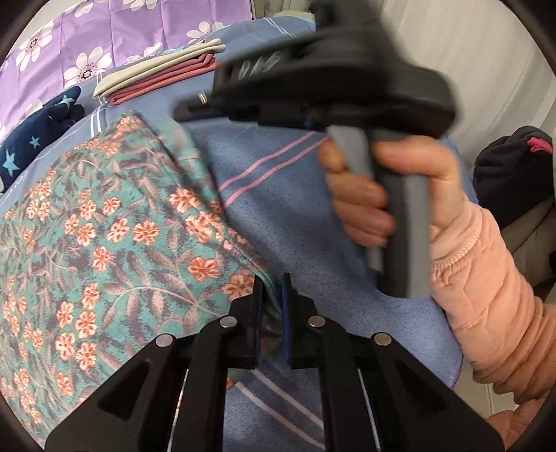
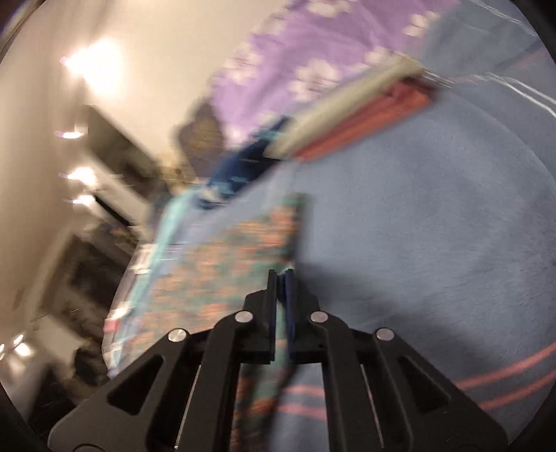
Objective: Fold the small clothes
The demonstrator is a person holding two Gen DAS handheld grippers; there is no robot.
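Left black two-finger gripper (image 1: 272, 288) clamped on the near edge of a teal cotton garment printed with orange flowers (image 1: 114, 222), jaws nearly together with the cloth pinched between the blue pads. Garment spread flat over a blue fleece blanket with pink stripes (image 1: 278, 194), on the bed. Right black two-finger gripper (image 2: 282, 283) likewise closed on a corner of the same floral garment (image 2: 222, 278) (right view heavily blurred), fabric hanging down between and below the fingers. Seen from the left wrist: right hand (image 1: 368, 194) wrapped round the grey handle, pink quilted sleeve (image 1: 486, 285) behind it. Farther back on the blanket, a folded stack of cream and dusty-red clothes (image 1: 163, 76), a navy star-printed garment (image 1: 38, 139) to its left, and a purple bedcover with white flowers (image 1: 104, 31) beyond.
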